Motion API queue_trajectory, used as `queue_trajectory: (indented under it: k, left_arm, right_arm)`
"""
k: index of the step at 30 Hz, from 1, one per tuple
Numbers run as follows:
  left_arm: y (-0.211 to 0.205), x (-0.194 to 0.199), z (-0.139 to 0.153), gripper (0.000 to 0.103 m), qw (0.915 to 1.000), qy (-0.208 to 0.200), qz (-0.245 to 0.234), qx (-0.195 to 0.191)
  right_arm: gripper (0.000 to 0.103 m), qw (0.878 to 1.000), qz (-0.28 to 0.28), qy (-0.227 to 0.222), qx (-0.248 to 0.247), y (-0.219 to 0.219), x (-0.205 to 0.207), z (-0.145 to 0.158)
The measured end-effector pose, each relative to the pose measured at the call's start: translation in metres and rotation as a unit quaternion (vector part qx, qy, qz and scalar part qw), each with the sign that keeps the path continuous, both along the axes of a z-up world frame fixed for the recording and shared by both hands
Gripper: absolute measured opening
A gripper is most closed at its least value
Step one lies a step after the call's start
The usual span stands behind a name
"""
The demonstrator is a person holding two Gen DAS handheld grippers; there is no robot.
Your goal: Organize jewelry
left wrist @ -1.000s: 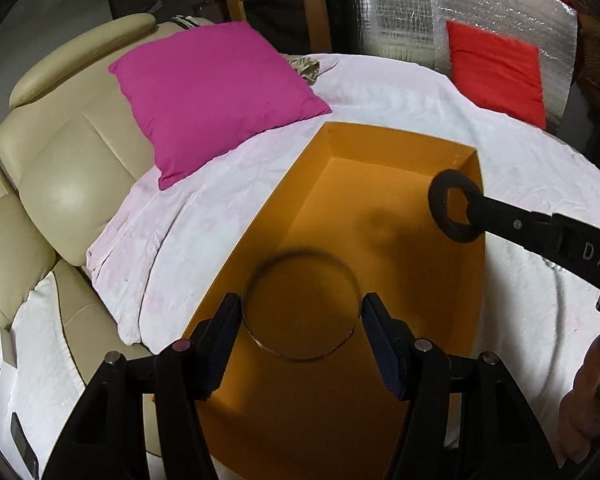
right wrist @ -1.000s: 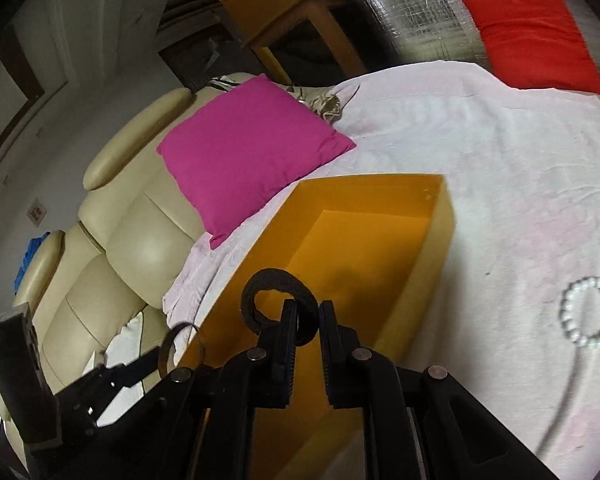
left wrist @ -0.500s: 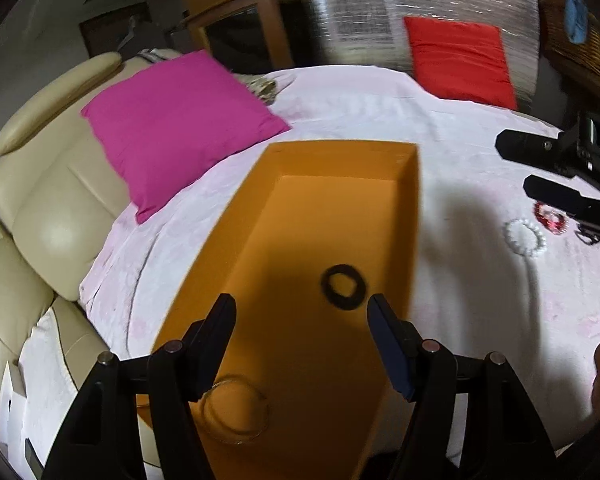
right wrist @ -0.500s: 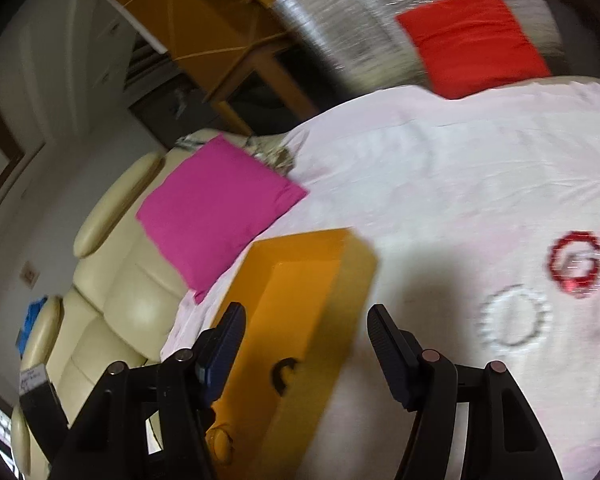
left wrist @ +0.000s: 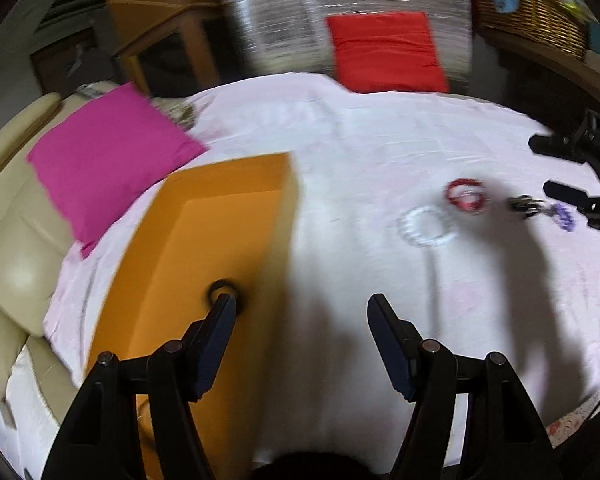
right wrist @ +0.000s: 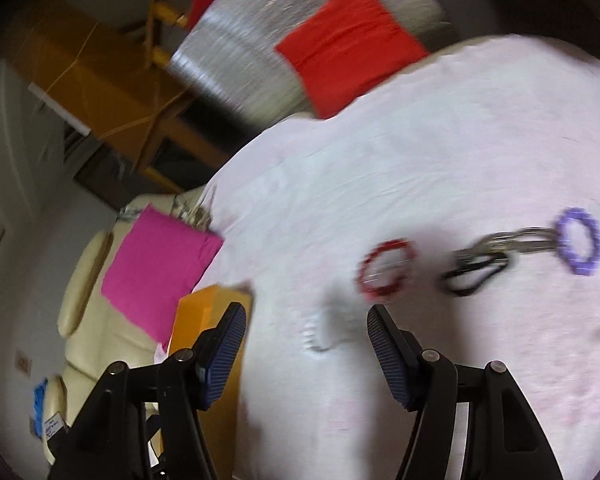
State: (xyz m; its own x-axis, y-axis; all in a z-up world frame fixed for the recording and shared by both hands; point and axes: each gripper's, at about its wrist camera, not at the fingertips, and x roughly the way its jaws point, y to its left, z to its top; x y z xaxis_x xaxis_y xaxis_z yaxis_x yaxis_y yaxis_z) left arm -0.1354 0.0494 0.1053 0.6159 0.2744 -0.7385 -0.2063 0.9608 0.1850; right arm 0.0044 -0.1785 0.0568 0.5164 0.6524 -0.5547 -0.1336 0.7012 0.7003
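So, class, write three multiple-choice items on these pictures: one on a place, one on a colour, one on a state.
1. Where does the black ring lie?
A. in the orange box
B. on the pink cushion
C. beside the purple ring

2. What colour is the bracelet just beyond the white bead bracelet in the left wrist view?
A. green
B. red
C. yellow

3. How is the right gripper?
A. shut on a bracelet
B. shut, empty
C. open, empty

Answers: 1 A, the ring rests on the box floor; 2 B, its beads are red; 3 C, its fingers stand apart with nothing between.
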Motion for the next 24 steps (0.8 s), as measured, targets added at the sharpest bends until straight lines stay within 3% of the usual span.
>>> queue_trajectory:
  k: [6, 11, 16, 21, 24]
  left_arm:
    - [-0.056, 0.038, 0.004, 0.069, 0.9960, -0.016, -0.082, -0.031]
    - [-0.094, 0.081, -0.014, 0.069, 0.9885, 0.001, -0.126, -0.083]
    - [-0.125, 0.118, -0.034, 0.067, 0.9815, 0.022, -0.154, -0.112]
    - [-0.141, 0.151, -0.055, 0.067, 0.9767, 0.049, -0.165, -0.129]
    - [-0.147, 0.169, -0.070, 0.042, 0.9714, 0.066, -0.172, -0.150]
  right_arm:
    - [0.067, 0.995, -0.047, 0.060, 0.063, -0.073, 0.016, -0.035]
    - [0.063, 0.978, -0.068, 0.129, 0.152, -0.105, 0.029, -0.075]
    - [0.063, 0.967, -0.076, 0.160, 0.183, -0.106, 0.043, -0.094]
    - [0.061, 0.966, -0.094, 0.170, 0.170, -0.108, 0.053, -0.104]
    - [0.061, 0.967, -0.106, 0.167, 0.161, -0.107, 0.061, -0.103]
